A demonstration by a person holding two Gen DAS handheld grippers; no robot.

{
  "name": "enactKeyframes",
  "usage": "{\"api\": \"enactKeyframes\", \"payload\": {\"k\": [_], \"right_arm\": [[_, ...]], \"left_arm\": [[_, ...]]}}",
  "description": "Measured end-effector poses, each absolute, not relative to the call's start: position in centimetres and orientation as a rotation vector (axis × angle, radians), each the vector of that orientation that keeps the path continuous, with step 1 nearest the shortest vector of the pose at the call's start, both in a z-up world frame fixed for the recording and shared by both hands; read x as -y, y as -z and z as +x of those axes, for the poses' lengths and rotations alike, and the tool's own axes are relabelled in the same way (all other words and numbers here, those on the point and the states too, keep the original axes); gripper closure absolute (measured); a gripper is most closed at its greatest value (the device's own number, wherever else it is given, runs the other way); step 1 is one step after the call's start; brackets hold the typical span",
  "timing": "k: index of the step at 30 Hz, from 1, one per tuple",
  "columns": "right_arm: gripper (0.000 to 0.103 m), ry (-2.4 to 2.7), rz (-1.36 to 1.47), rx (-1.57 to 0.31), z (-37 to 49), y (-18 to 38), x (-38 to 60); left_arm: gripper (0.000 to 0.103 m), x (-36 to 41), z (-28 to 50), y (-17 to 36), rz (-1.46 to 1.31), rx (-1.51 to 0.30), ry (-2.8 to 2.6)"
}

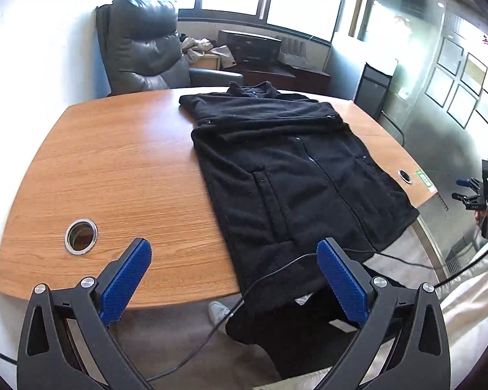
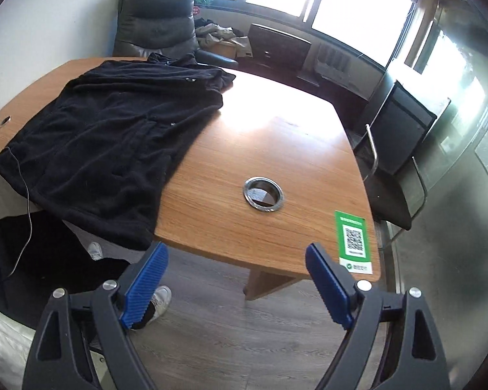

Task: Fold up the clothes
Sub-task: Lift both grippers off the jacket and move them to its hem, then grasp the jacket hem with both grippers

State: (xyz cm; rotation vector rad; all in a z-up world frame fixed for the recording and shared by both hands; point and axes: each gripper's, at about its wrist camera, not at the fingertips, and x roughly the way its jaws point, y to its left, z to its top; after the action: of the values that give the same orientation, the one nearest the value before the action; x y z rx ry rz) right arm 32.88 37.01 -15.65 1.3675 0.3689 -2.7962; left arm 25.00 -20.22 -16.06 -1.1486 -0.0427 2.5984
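A black fleece jacket lies front up on the wooden table, sleeves folded across its chest, collar at the far side, hem hanging over the near edge. It also shows in the right wrist view. My left gripper is open and empty, held above the near table edge by the jacket's hem. My right gripper is open and empty, off the table's near edge, to the right of the jacket; it also shows small at the left wrist view's right edge.
The table has two metal cable holes and a green QR sticker. A dark leather armchair stands behind the table, a black chair at its right. A thin cable crosses the jacket's hem.
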Motion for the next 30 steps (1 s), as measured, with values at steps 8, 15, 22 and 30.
{"api": "enactKeyframes", "payload": {"k": [8, 15, 22, 30], "right_arm": [[0.013, 2.663, 1.168, -0.287, 27.4, 18.1, -30.3], [0.013, 2.599, 1.164, -0.149, 20.7, 21.9, -26.8], [0.015, 2.6, 1.291, -0.078, 17.7, 25.1, -26.8], [0.067, 2.543, 1.419, -0.072, 15.3, 28.5, -26.3]], "left_arm": [[0.0, 15.7, 19.9, 22.5, -1.284, 0.22, -2.39], [0.0, 15.5, 14.3, 28.9, -1.529, 0.492, -2.236], [0.0, 14.4, 12.7, 30.9, -1.581, 0.516, -2.219], [0.007, 14.0, 12.6, 30.9, -1.566, 0.52, -2.189]]}}
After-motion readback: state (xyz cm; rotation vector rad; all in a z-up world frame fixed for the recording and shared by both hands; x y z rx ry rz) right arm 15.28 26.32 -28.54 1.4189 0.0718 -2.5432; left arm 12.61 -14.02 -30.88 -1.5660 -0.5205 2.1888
